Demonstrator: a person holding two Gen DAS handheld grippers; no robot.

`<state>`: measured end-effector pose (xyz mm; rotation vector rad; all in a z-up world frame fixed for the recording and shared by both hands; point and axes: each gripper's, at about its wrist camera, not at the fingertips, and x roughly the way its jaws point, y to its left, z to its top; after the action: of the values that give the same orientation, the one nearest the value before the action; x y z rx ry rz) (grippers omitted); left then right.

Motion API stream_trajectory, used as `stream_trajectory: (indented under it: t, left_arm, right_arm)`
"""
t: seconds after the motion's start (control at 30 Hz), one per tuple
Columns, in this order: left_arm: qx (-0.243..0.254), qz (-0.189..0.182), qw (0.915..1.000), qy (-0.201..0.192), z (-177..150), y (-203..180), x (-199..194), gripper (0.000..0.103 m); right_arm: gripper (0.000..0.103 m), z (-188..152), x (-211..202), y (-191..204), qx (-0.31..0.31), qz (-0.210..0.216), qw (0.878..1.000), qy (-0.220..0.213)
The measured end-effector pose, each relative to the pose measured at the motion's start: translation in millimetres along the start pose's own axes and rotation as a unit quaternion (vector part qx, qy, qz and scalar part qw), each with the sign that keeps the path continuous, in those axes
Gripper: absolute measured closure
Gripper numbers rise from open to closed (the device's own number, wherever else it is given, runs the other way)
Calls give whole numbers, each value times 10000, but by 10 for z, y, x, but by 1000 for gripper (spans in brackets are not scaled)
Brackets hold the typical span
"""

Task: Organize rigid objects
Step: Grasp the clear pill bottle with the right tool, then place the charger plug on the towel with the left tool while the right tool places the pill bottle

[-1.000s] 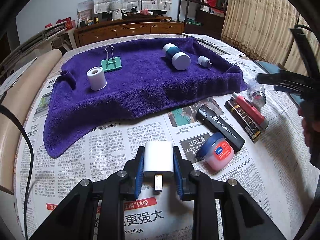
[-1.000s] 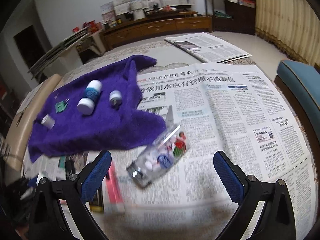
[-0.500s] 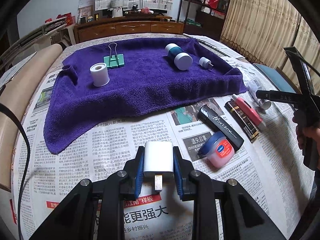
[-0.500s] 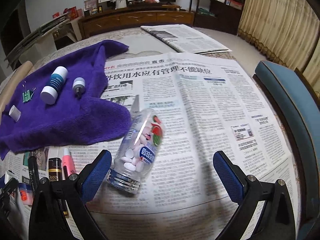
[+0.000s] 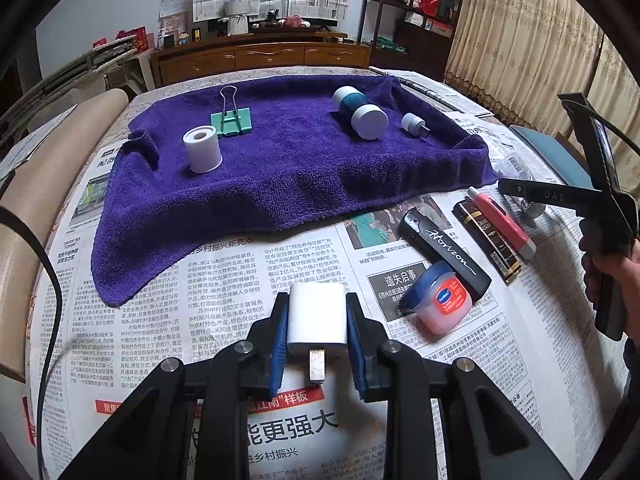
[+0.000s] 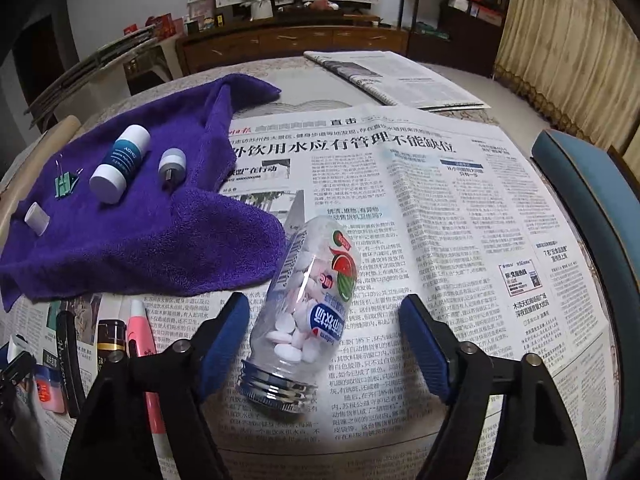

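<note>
We see a clear tablet bottle (image 6: 308, 312) lying on its side on the newspaper-covered table (image 6: 460, 216), between the half-open right tongs (image 6: 324, 344), whose jaws have just been closing without touching it. We judge it could roll away. Our left tongs (image 5: 316, 326) clamp a white charger (image 5: 317, 318).

The black lighter (image 5: 444, 258) says "Horizon" in white script, and the little blue-lidded jar (image 5: 439, 300) has a Vaseline label (tiny but readable). Newspaper (image 6: 400, 184) headline reads "饮用水应有管理不能缺位".
</note>
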<state>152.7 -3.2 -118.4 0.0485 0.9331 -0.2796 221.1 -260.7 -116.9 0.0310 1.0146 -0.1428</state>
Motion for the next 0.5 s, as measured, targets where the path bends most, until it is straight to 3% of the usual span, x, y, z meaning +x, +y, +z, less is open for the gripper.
stream_trajectory:
  t: [0.1, 0.13, 0.17, 0.5]
  left_arm:
    - [-17, 18, 10000, 12, 2, 3, 1, 78]
    - [-19, 28, 10000, 14, 2, 5, 0, 78]
    - [-18, 38, 10000, 15, 0, 7, -2, 78]
    - [-174, 173, 9997, -34, -1, 106, -26, 78]
  right_arm:
    - [43, 8, -19, 25, -39, 10, 10000, -37]
    - [55, 19, -23, 28, -49, 20, 10000, -56]
    - [59, 20, -32, 33, -61, 17, 10000, -76]
    - [61, 0, -64, -64, 15, 287, 9996, -47]
